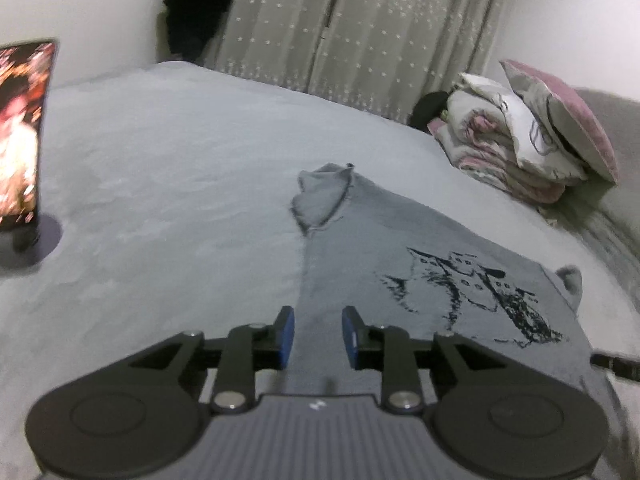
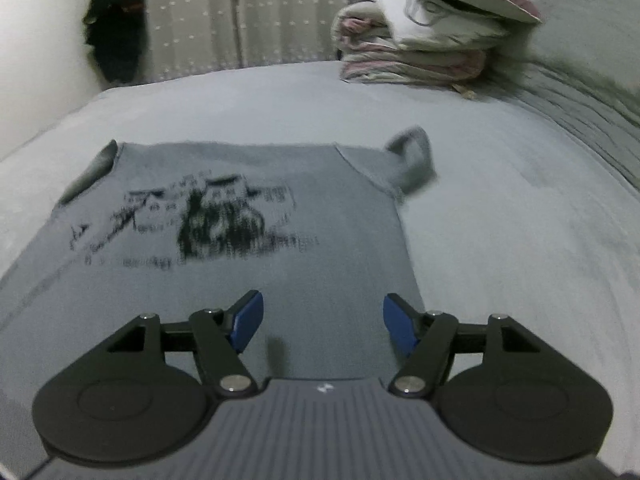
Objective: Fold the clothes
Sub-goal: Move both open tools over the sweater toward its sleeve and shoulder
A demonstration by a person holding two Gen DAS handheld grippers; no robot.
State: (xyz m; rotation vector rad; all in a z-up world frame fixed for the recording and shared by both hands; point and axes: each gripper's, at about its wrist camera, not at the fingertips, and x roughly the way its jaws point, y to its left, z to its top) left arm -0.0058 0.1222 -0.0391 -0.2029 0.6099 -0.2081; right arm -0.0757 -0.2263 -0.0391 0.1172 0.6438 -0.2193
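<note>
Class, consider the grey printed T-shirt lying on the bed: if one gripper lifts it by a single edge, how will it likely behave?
The T-shirt looks thin and lies flat on the bed, so it would probably droop. Its sleeve is already curled up, suggesting floppy, light fabric. It likely drags rather than slides cleanly.

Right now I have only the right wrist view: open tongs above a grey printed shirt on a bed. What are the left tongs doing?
Observer: The left tongs are open above the shirt's side edge, with no cloth between the pads.
Reviewer: Is anything on the bed beyond that edge?
Observer: Yes, a lit screen on a round stand sits on the bed, well apart from the shirt.
</note>
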